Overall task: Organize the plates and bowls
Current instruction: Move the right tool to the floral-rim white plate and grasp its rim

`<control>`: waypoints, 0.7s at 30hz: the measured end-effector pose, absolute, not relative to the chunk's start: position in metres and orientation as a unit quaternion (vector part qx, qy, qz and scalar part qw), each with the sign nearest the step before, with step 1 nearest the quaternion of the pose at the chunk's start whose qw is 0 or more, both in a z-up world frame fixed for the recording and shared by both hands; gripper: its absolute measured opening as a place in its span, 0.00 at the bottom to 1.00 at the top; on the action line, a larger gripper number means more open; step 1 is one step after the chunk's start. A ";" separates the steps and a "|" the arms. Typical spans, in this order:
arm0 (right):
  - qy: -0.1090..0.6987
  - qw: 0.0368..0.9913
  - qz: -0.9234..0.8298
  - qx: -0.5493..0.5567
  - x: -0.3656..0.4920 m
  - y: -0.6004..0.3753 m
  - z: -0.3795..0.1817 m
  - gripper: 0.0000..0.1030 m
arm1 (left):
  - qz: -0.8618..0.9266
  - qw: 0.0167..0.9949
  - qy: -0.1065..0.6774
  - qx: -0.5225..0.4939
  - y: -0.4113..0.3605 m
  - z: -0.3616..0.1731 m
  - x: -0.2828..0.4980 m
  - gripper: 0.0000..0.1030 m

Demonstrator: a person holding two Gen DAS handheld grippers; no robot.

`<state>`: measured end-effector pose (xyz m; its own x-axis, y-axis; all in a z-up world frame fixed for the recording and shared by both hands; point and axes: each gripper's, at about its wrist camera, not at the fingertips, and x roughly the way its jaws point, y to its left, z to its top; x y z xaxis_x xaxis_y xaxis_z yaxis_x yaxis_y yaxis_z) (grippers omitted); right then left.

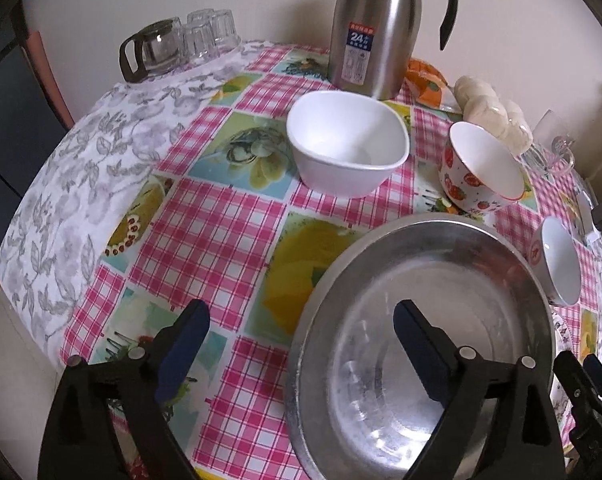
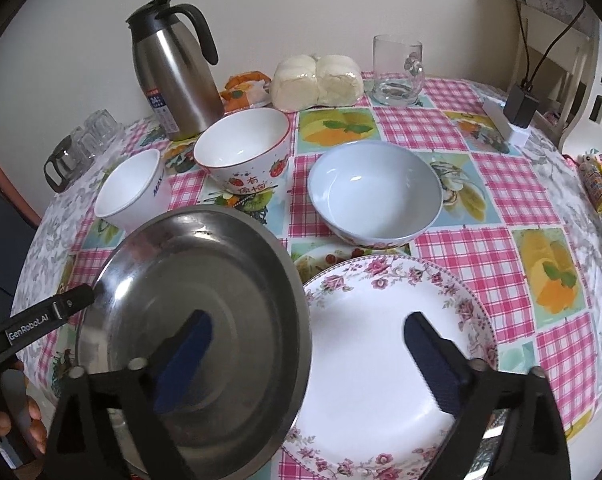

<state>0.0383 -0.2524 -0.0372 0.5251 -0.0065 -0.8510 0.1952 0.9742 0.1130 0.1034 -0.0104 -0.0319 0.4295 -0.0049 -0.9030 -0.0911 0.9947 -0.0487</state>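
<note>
Nearest, the left tongs (image 1: 301,332) stand wide apart with nothing pressed between the pads: one pad hangs over the checked cloth of the tabletop (image 1: 205,216), the other over the inside of the steel plate (image 1: 421,344), whose rim runs between them. The right tongs (image 2: 307,338) gape just as wide and hold nothing, one pad over the steel plate (image 2: 205,320), the other over the floral plate (image 2: 381,344). Both plates lie at the near edge of the tabletop (image 2: 501,248), the steel plate's rim overlapping the floral plate's rim. A hand (image 2: 33,428) shows at the lower left, by the left tongs' handle.

Toward the middle, just past the floral plate, sits the pale blue bowl (image 2: 375,192). Left of it stand the strawberry bowl (image 2: 243,148) and, nearer the left edge, the white bowl (image 2: 131,188).

Along the far edge by the wall: a steel thermos jug (image 2: 177,76), wrapped buns (image 2: 317,80), an orange packet (image 2: 243,88) and a glass mug (image 2: 397,72). At the far left corner cluster upturned glasses (image 1: 209,32) and a glass pot (image 1: 153,48)
</note>
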 end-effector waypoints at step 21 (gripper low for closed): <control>0.481 0.837 -0.182 0.184 -0.003 -0.357 -0.037 0.99 | -0.141 0.873 0.465 -0.024 -0.094 0.005 0.079 0.91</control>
<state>-0.0028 -0.3571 -0.0372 0.4708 -0.1268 -0.8731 0.4817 0.8661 0.1339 0.0791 -0.0942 0.0047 0.5267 -0.2692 -0.8063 0.2246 0.9589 -0.1734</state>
